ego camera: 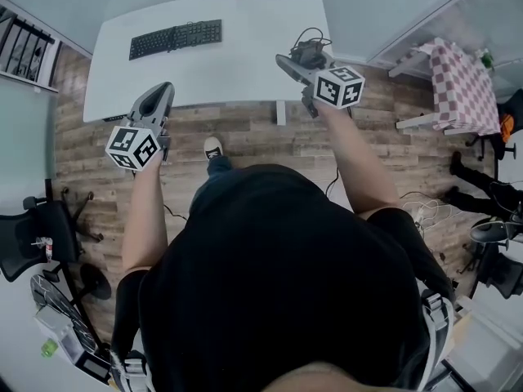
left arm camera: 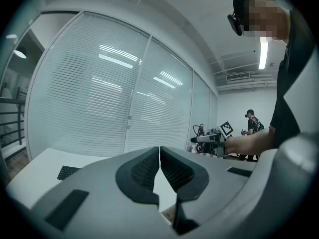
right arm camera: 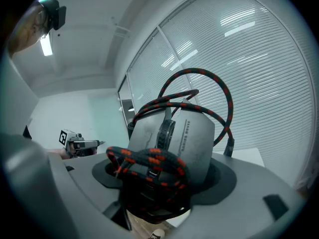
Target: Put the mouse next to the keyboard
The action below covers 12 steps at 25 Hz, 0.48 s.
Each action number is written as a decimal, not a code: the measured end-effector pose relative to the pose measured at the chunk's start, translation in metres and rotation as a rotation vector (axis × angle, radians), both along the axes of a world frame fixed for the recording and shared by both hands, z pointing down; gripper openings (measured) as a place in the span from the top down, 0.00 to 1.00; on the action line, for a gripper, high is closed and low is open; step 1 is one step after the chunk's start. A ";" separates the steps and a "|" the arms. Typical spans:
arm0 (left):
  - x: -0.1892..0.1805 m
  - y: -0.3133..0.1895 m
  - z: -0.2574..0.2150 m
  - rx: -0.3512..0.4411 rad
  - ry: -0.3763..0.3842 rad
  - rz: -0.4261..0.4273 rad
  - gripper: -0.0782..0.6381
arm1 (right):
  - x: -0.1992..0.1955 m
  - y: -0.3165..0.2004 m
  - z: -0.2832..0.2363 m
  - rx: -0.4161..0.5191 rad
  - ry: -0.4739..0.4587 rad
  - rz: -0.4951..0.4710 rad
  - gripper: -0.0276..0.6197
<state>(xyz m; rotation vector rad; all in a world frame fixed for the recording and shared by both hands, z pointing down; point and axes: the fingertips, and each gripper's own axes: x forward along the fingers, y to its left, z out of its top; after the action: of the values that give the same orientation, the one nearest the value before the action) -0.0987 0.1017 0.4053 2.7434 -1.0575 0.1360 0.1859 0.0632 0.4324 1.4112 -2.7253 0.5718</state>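
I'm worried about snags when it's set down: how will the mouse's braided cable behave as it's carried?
The black-and-red braided cable looks floppy: free loops arch above the dark grey mouse, so they will probably sway and drag. The bundled part in front seems wrapped tight and should stay together. The mouse's shell looks hard and smooth, so it could slip if the right gripper loosens.

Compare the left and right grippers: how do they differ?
The left gripper is shut on nothing; the right gripper is shut on the mouse, its cable looped in front. The left gripper hangs nearer the keyboard; the right gripper is by the table's right end. Both hover above the table.
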 end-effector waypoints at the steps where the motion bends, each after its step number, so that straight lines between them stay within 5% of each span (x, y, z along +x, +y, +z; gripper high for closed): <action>1: 0.000 -0.007 0.001 0.000 0.000 0.003 0.85 | 0.000 -0.005 0.001 -0.001 0.003 0.002 0.39; 12: -0.026 -0.055 0.008 -0.011 -0.002 0.030 0.85 | -0.013 -0.047 0.005 -0.009 0.015 0.041 0.39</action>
<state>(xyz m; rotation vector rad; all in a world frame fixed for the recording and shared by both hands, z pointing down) -0.1247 0.0465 0.4133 2.7505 -1.0131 0.1486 0.1730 0.0158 0.4376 1.4664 -2.6846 0.5726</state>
